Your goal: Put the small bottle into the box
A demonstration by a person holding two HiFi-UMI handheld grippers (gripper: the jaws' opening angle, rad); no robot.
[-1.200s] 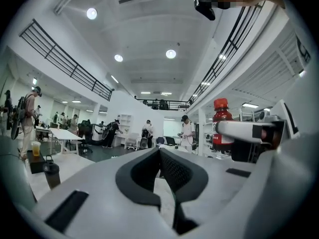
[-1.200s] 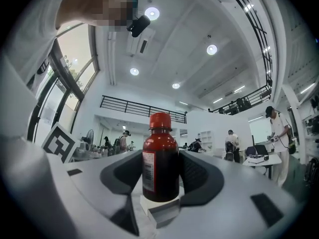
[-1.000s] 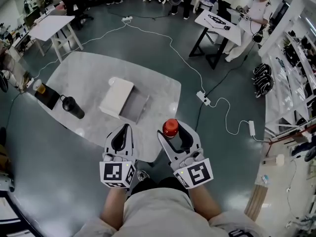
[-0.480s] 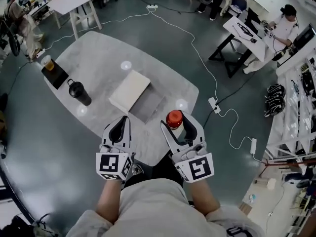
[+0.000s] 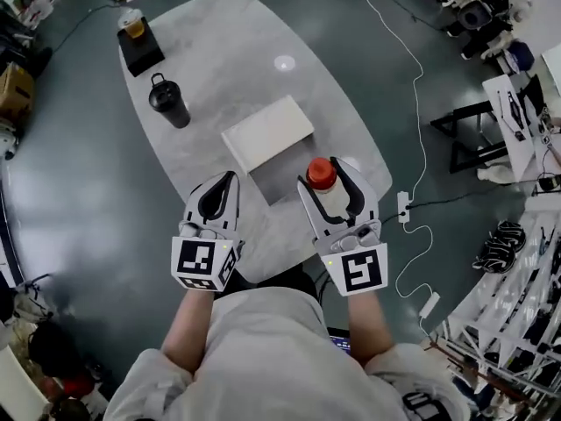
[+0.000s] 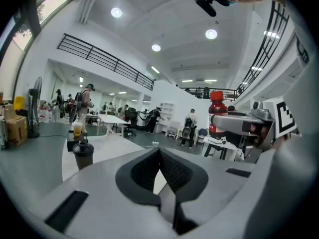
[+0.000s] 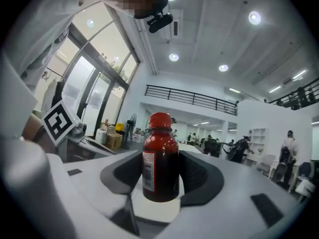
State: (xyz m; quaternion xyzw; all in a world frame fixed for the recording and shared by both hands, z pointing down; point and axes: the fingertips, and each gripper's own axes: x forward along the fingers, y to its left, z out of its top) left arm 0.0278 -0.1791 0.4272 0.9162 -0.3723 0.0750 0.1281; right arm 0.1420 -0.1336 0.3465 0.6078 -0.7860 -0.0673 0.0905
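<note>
I look steeply down on a pale grey oval table. At its far left corner a cup of orange drink stands on a small black stand. Just right of that stands a black flask with a lid.

At the near edge my left gripper hovers. Its fingers are pressed together with nothing between them, as the left gripper view shows.

Past it, mid-table, lies the box. Its white lid stands open on the far side, and the grey open tray lies on the near side, between the two grippers' tips.

To the right, my right gripper has its fingers clamped on the small bottle. The bottle is dark red with a red cap, held upright above the table's near edge, just right of the open tray and outside the box.

Farther right, on the dark floor, a white power strip lies along a white cable.
</note>
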